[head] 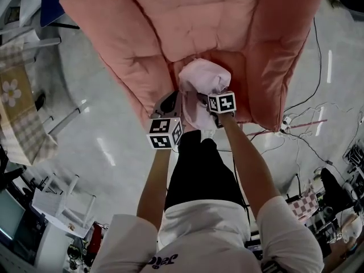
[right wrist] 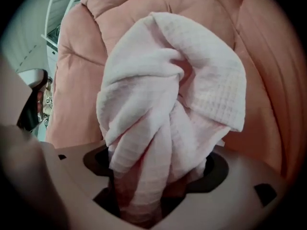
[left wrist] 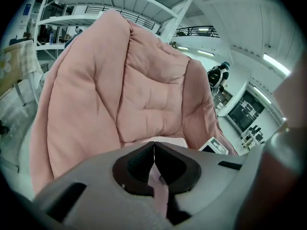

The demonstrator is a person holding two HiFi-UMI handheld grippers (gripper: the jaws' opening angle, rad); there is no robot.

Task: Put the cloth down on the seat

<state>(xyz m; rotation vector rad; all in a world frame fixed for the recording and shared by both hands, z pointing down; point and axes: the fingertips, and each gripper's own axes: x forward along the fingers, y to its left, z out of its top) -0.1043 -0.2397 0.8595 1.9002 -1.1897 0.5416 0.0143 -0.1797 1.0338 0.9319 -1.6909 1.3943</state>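
A pale pink waffle cloth (head: 202, 78) lies bunched on the seat of a pink padded chair (head: 142, 33), near its front edge. Both grippers reach into it from the front. My left gripper (head: 170, 102) is shut, and in the left gripper view a thin strip of the cloth (left wrist: 159, 188) is pinched between its jaws (left wrist: 154, 150). My right gripper (head: 203, 98) stands wide open. In the right gripper view the cloth (right wrist: 168, 95) rises as a thick bundle through the gap (right wrist: 158, 176), with dark space on either side of it.
The chair's padded back (left wrist: 144, 80) and side bolsters (right wrist: 96, 47) enclose the seat. White cables (head: 301, 124) run over the floor to the right. A table with a checked cover (head: 17, 107) and a white stool (head: 62, 203) stand at the left. The person's black-clad legs (head: 199, 169) are just before the chair.
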